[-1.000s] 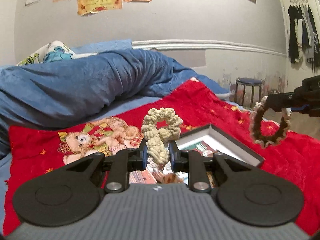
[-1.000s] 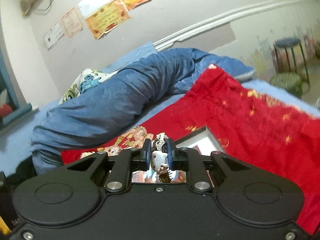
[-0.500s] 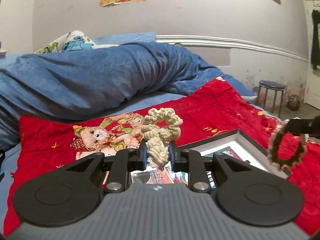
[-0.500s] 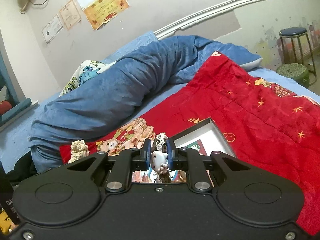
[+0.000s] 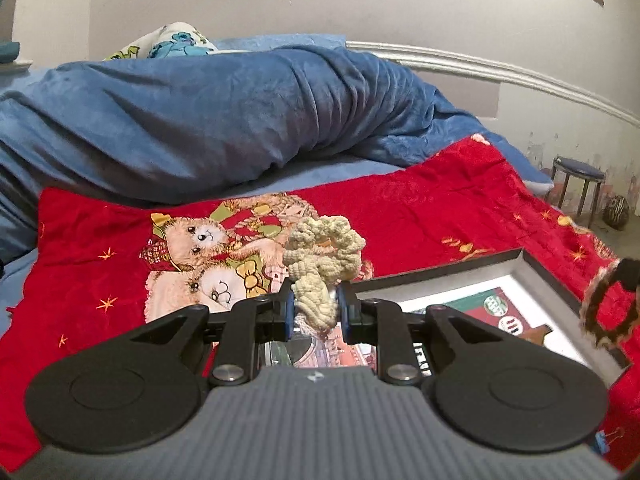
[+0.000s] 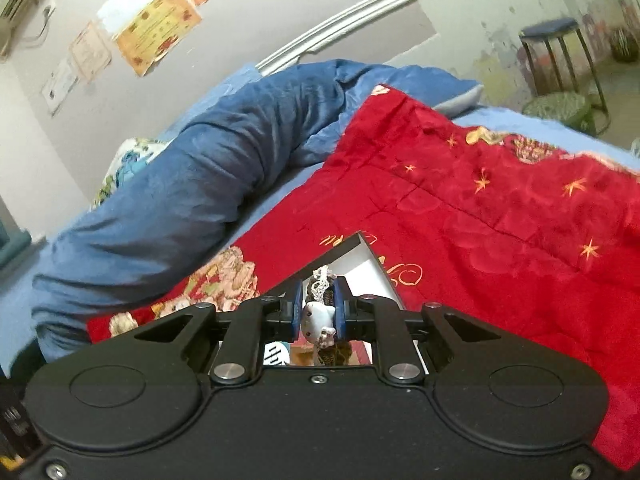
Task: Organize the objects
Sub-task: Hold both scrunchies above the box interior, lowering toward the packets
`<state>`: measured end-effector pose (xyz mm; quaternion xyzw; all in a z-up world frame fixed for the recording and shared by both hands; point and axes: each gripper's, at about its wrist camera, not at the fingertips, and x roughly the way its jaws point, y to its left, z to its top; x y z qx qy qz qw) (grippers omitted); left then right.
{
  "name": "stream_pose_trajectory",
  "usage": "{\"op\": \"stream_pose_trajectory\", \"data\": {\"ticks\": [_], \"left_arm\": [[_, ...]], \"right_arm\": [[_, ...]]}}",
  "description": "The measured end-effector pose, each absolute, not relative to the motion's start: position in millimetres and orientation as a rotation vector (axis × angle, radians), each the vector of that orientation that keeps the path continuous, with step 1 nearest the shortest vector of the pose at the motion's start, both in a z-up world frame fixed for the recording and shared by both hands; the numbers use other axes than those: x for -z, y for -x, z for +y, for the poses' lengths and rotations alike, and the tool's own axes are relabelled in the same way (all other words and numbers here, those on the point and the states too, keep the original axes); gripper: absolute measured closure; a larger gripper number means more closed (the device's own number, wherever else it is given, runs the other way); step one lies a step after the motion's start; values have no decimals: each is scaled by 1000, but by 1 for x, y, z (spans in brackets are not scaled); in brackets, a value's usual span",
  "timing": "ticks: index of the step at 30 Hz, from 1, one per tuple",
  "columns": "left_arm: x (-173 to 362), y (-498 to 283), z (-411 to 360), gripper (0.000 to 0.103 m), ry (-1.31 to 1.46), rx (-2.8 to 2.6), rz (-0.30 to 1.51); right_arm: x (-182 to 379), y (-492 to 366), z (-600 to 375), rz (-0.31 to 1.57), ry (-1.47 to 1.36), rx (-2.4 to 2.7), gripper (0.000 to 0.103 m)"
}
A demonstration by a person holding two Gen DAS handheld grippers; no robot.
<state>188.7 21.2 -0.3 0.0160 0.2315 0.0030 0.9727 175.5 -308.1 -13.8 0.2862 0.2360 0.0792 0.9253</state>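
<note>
Cream crocheted scrunchie (image 5: 320, 264) pinched in left claw (image 5: 314, 310), raised over near left corner of black-framed box (image 5: 532, 264). Brown lace-edged scrunchie (image 6: 325, 312) with white cat charm (image 6: 318, 320) clamped in right claw (image 6: 318, 312), above same box (image 6: 360, 248). Underneath, red blanket (image 5: 420, 208) on bed; beyond, blue duvet (image 5: 200, 120).

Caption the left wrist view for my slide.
Left gripper clamps a cream scrunchie above the open box on the red blanket.
</note>
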Motion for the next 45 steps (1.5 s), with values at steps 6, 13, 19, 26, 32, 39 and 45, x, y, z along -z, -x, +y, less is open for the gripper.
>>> {"op": "stream_pose_trajectory", "data": {"ticks": [6,13,19,26,32,39,45], "left_arm": [[12,-184,11,78,-48,-10,483],[17,-173,-10,78,-117,36,458],[20,-175,-15,78,-130,38,463],[22,-177,-15,78,-133,39,461],[23,-180,-17,78,-129,49,453],[25,-177,-23,78,-160,63,450],[28,-178,-25,78,-158,58,458]], "right_arm": [[24,-186,-316,493,-611,-126,87],[31,-187,-323,497,-664,-127,87],[32,-189,-321,496,-675,-141,87],[32,-187,-313,500,-680,-156,87],[24,-183,-309,472,-656,-173,87],[23,-179,-316,463,-692,-147,87],[24,-178,-320,458,-713,-157,87]]}}
